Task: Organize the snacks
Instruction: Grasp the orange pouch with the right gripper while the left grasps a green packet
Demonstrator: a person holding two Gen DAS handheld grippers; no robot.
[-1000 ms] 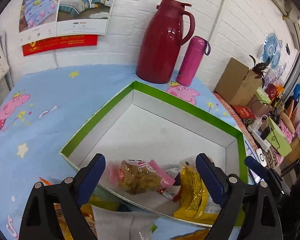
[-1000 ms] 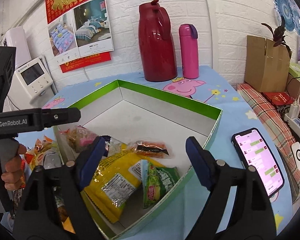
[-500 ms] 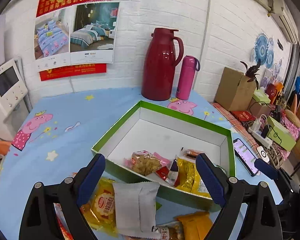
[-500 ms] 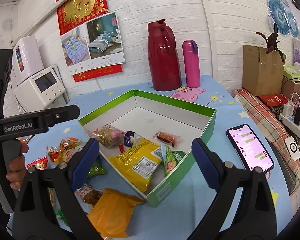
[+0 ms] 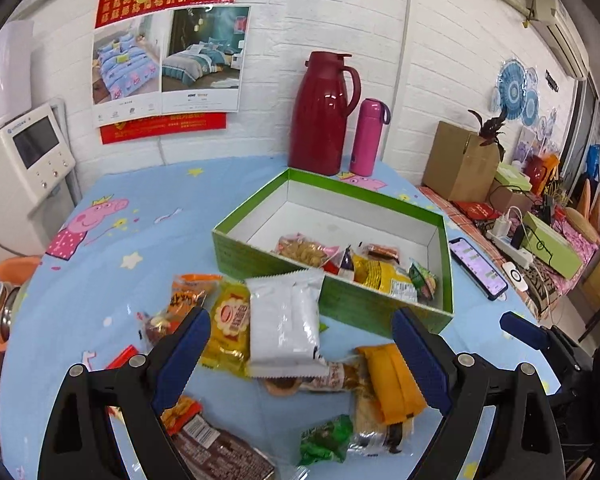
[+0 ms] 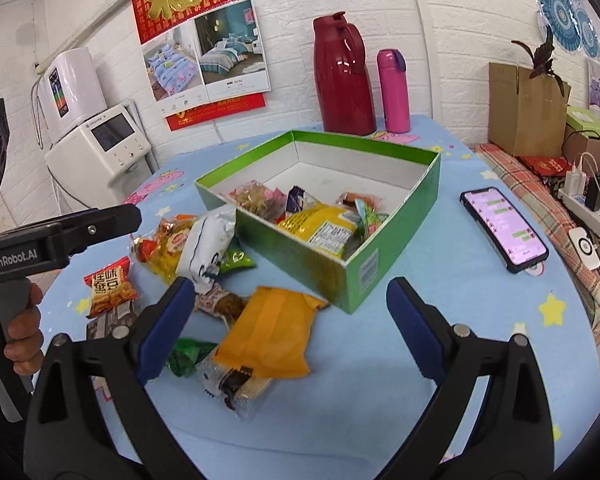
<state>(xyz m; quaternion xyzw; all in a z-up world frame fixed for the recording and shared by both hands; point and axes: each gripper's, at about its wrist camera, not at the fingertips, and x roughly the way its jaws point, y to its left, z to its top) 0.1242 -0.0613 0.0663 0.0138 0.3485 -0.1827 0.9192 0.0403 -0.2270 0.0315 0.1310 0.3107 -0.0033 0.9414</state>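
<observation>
Snacks, loose lot: white packet (image 5: pixel 286 322) lies btwn the left gripper's (image 5: pixel 300 344) jaws, just ahead of the tips, its far edge against the green box (image 5: pixel 260 258) wall. Yellow packet (image 5: pixel 230 322) touches its left side, by the left jaw tip. Orange packet (image 6: pixel 270 330) sits btwn the right gripper's (image 6: pixel 288 322) jaws, nearer the left jaw; clear-wrapped bar (image 6: pixel 236 386) partly under it, closer to the camera. Red bean packet (image 6: pixel 110 286) left of the left jaw.

Snacks, boxed: large yellow bag (image 6: pixel 322 230) plus several small packets, all in the box's near end; far end bare.

Left gripper: jaws wide, holding nothing. Right gripper: jaws wide, holding nothing. A hand (image 6: pixel 22 330) grips the left tool's handle, far left in right wrist view.

Beyond the box: red jug (image 5: pixel 324 114) and pink flask (image 5: pixel 368 136) upright, side by side, at the wall. Phone (image 6: pixel 502 230) flat on the worktop (image 6: pixel 440 320), right of the right jaw, screen lit.
</observation>
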